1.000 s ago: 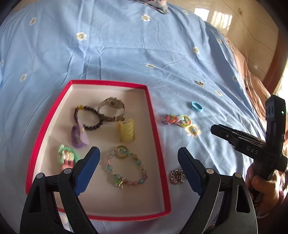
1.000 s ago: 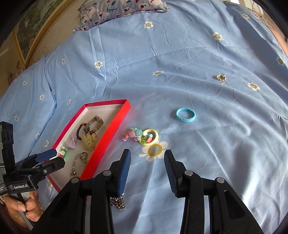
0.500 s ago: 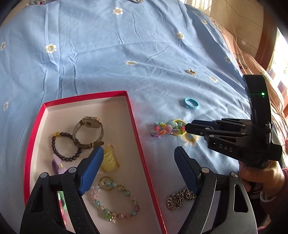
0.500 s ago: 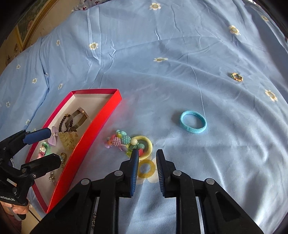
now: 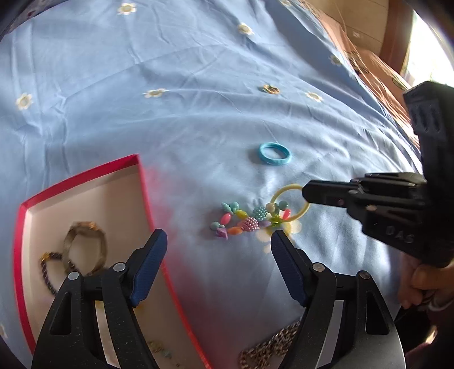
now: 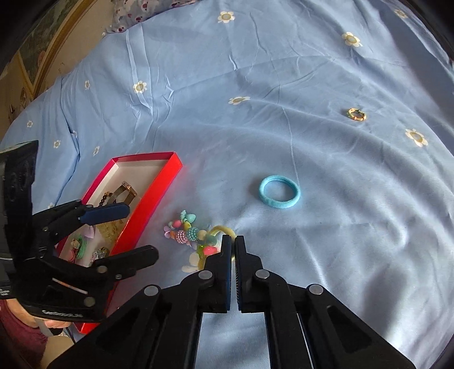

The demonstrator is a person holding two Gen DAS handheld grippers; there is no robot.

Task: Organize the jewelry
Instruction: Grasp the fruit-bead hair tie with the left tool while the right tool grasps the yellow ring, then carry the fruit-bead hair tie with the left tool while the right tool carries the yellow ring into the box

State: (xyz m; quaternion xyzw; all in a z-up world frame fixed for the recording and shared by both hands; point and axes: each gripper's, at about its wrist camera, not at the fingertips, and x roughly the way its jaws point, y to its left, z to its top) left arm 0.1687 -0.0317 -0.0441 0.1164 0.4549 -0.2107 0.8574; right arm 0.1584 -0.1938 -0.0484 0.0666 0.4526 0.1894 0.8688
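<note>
A colourful beaded charm on a yellow ring lies on the blue bedsheet, right of the red jewelry box. My right gripper is shut on the yellow ring's edge. My left gripper is open and empty, hovering just above the beads and the box's right wall. The box holds a watch, a dark bead bracelet and other pieces.
A light-blue hair band lies beyond the charm. A small gold ring lies farther off. A metal chain lies under my left gripper. A pillow is at the bed's far end.
My right gripper moved forward and closed on the yellow ring. My left gripper shifted right, from over the box toward the beaded charm.
</note>
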